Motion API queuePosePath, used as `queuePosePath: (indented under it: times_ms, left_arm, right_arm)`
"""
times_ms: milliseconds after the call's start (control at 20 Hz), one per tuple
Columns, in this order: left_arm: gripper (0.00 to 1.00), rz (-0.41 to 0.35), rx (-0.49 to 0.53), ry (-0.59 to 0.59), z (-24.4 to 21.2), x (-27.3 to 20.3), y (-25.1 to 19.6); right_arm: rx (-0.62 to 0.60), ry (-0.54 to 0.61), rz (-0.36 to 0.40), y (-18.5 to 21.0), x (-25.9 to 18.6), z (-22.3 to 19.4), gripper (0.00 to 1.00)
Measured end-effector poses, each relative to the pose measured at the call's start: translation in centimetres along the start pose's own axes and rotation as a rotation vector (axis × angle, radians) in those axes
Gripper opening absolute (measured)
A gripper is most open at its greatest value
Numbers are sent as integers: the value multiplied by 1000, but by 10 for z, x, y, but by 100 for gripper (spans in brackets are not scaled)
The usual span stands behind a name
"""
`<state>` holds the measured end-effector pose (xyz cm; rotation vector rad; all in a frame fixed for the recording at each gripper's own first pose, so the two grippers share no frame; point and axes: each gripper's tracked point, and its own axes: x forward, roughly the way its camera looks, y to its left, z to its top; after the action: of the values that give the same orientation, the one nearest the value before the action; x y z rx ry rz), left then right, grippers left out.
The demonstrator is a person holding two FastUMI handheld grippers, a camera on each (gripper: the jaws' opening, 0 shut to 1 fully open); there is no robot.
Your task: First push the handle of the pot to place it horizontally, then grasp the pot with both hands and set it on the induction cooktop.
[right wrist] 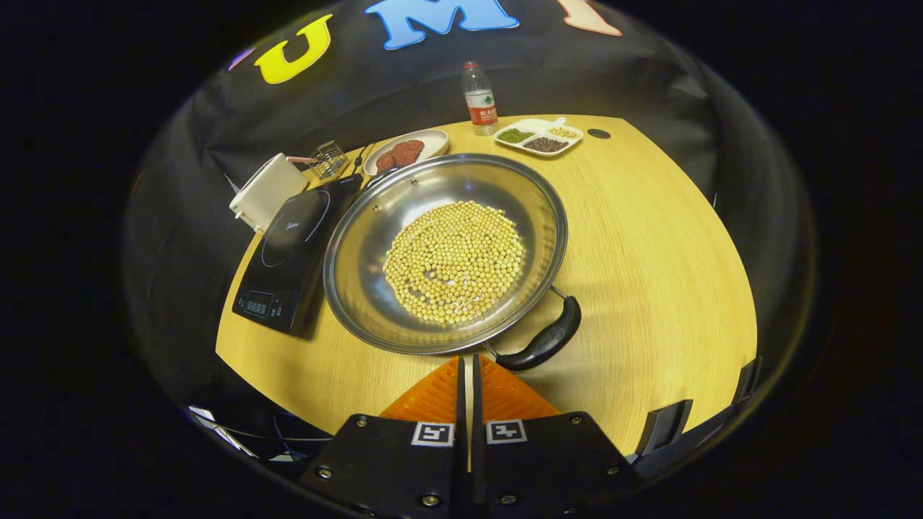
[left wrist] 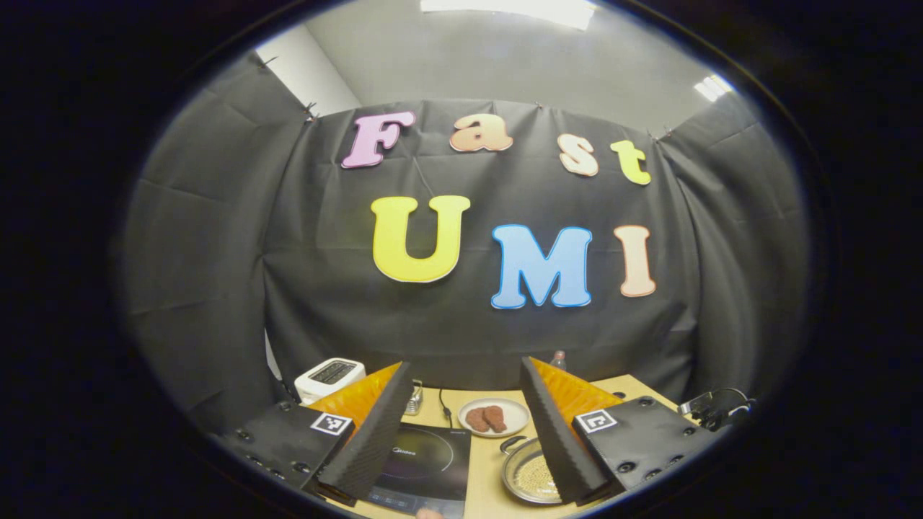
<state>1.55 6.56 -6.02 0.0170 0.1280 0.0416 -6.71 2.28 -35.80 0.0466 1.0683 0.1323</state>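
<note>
Pale wood-grain tabletop [right wrist: 649, 238] carries the whole work area, backed by black cloth walls.

Nearest in the right gripper view, the right gripper [right wrist: 466, 375] has its orange ribbed fingers clenched together with nothing between them, the tips just short of the pot's rim at 6 o'clock. The wide, shallow stainless-steel pot [right wrist: 360, 238] sits on the table, not on the cooker; its polished bowl holds a flat layer of small round yellow beans [right wrist: 454, 259]. Its curved black handle [right wrist: 544, 342] lies at about 5 o'clock of the rim, just beside the closed tips.

Judgement: the first step is in hand. The handle is slanted, so the next move calls for a sideways nudge with the closed tips to swing it level.

At 9 o'clock of the pot, touching or nearly so, lies the flat black glass induction cooktop [right wrist: 288, 249].

In the left gripper view, the left gripper [left wrist: 461, 432] is held high and released, fingers well apart, with cooktop and pot below.
</note>
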Motion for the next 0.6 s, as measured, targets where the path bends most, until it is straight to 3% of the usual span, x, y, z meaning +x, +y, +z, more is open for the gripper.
queuePosePath:
  times_ms: [600]
  left_arm:
    - [95, -35, -7, 32, -15, 8, 17]
  right_arm:
    - [48, 11, -105, -15, 19, 0, 1]
